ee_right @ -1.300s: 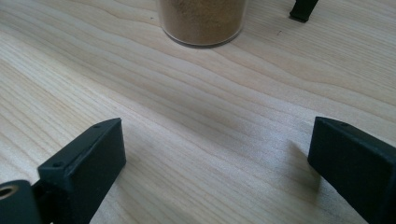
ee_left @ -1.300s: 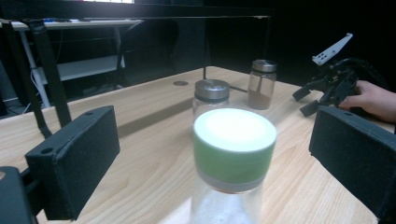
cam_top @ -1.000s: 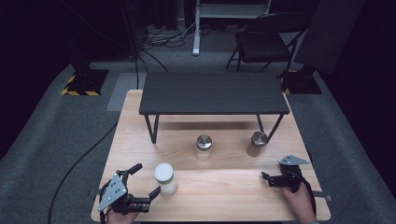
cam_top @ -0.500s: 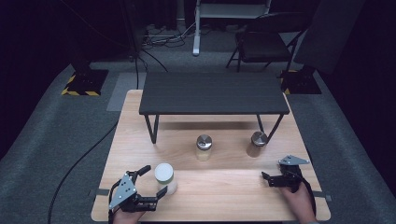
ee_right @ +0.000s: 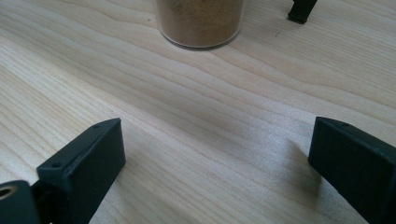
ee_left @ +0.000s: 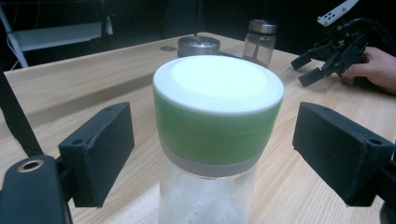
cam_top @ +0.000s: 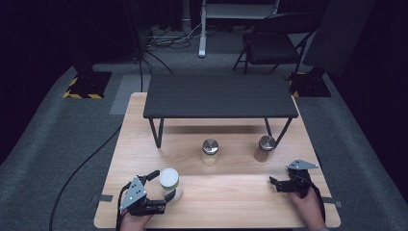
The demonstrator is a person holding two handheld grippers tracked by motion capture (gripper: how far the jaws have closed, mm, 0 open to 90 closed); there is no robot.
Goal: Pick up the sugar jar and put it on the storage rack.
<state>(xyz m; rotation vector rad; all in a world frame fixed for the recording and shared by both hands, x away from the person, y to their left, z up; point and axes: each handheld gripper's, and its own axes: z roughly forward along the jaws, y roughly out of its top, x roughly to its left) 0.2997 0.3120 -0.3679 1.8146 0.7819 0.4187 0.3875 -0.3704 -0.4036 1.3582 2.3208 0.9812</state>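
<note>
A clear jar (cam_top: 169,182) with a white lid and a green band stands near the table's front left. In the left gripper view the same jar (ee_left: 217,121) rises between the two jaws, with a gap on each side. My left gripper (cam_top: 161,186) is open around it and not touching it. My right gripper (cam_top: 275,185) rests low at the front right, open with nothing between its fingers. In the right gripper view that gripper (ee_right: 217,163) spans bare wood, with a jar of brown powder (ee_right: 200,21) just ahead.
A low black shelf (cam_top: 219,96) on thin legs stands across the back of the wooden table (cam_top: 231,202). In front of it stand two metal-lidded jars, one pale (cam_top: 210,152) and one brown (cam_top: 264,148). A shelf foot (ee_right: 301,10) stands beside the brown jar.
My left gripper has moved right and forward, so its open jaws now stand on either side of the white-lidded jar. The right gripper has stayed put.
</note>
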